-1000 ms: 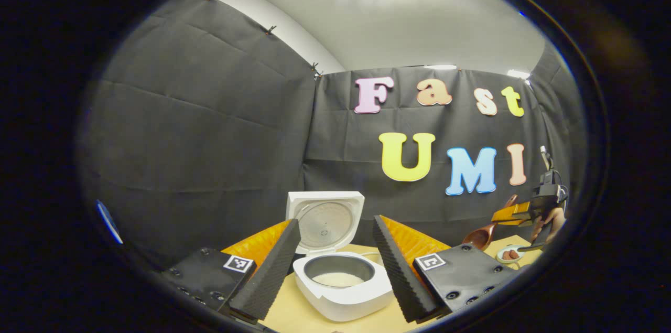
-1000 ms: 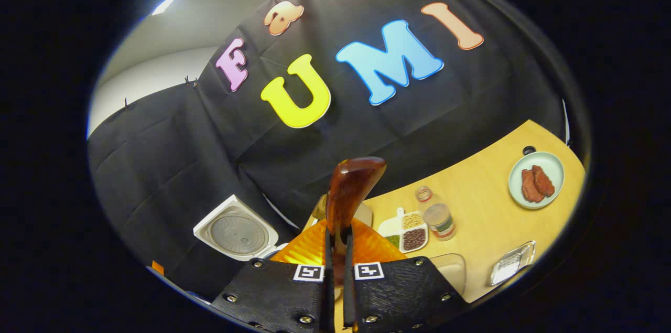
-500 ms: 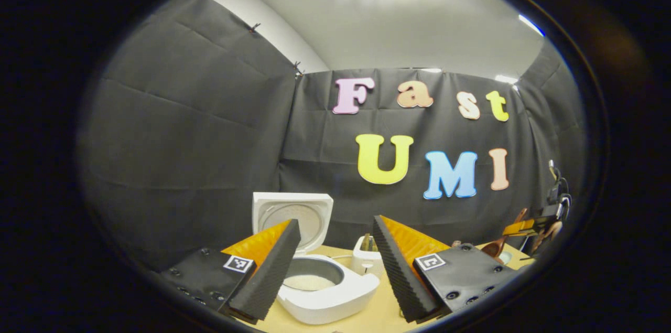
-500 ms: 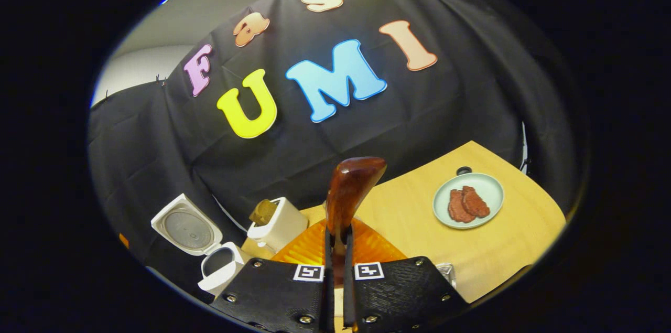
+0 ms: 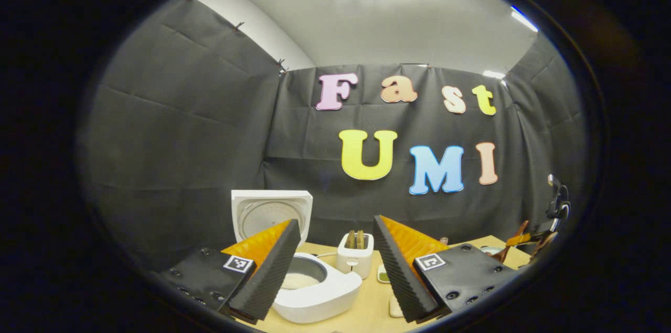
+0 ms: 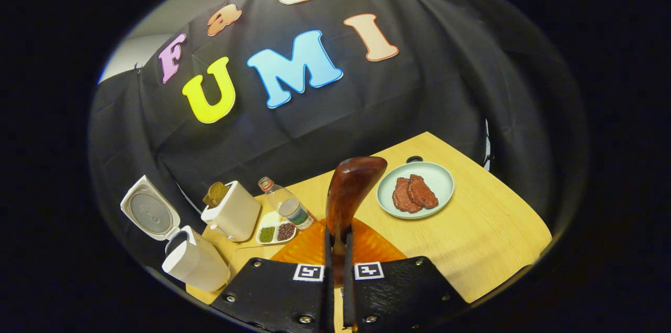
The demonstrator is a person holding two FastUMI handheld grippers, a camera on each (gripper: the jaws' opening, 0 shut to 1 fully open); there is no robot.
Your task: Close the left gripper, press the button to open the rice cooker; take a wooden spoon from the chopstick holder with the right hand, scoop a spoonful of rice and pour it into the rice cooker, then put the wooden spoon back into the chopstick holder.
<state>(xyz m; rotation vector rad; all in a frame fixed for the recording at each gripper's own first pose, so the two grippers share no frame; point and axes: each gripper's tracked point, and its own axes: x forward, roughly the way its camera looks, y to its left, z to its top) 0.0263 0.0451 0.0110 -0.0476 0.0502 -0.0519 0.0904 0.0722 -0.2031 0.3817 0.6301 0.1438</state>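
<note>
Rice cooker [image 5: 309,291] open on your pale wood bench [image 6: 472,238], glossy wooden spoon [image 6: 350,194] clamped in your right claw [image 6: 335,270].

Left to right in the right gripper view: the boxy white cooker [image 6: 194,265] with its lid up, a white toaster [image 6: 233,212], a small divided dish of beans [image 6: 275,231], a clear bottle [image 6: 287,204], then a round pale plate [image 6: 437,178] carrying two brown slices. Your left claw [image 5: 335,265] stands apart, ribbed black pads [image 5: 267,275] on orange backing; its view alone shows white rice inside the cooker's grey pot.
</note>
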